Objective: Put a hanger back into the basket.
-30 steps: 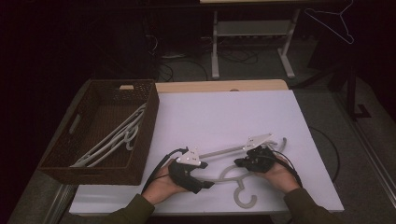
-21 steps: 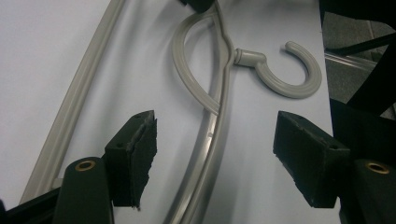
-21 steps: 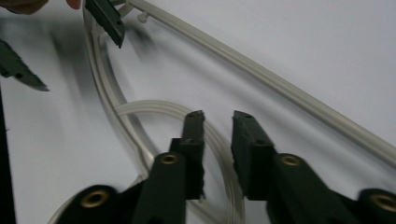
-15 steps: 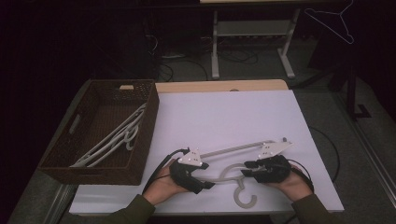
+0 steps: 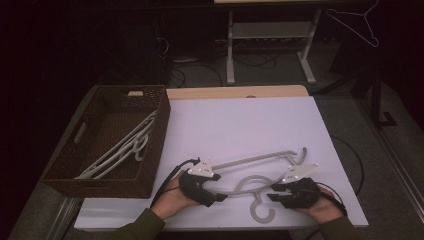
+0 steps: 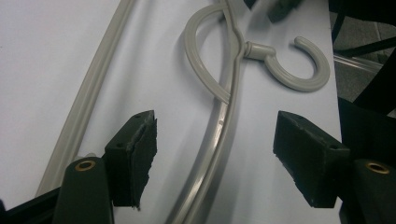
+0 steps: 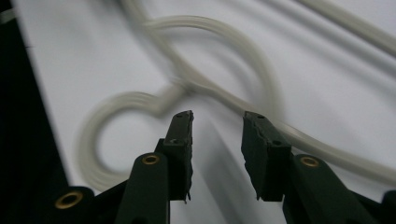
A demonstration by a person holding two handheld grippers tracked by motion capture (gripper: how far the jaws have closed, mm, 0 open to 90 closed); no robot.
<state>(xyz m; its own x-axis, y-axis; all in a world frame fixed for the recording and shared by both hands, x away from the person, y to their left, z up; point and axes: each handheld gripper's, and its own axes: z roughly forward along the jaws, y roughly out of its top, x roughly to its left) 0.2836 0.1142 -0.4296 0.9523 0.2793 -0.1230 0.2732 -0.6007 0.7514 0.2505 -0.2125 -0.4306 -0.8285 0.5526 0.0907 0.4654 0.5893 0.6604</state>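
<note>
Hanger (image 5: 260,185) lies lengthwise between my left tongs (image 5: 218,197) and right tongs (image 5: 272,193); both gape, gripping nothing.

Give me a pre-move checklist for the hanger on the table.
1. Hanger lies flat on the table: ok.
2. Left gripper open, the hanger's bar between its jaws, pads not pressing: ok.
3. Right gripper has just been opening; nothing between its jaws, hanger let go: ok.
4. Hook free, not caught on anything: ok.
5. Basket has room beside the hangers already in it: ok.
6. Right gripper's cable free of the hanger: cannot tell.
</note>
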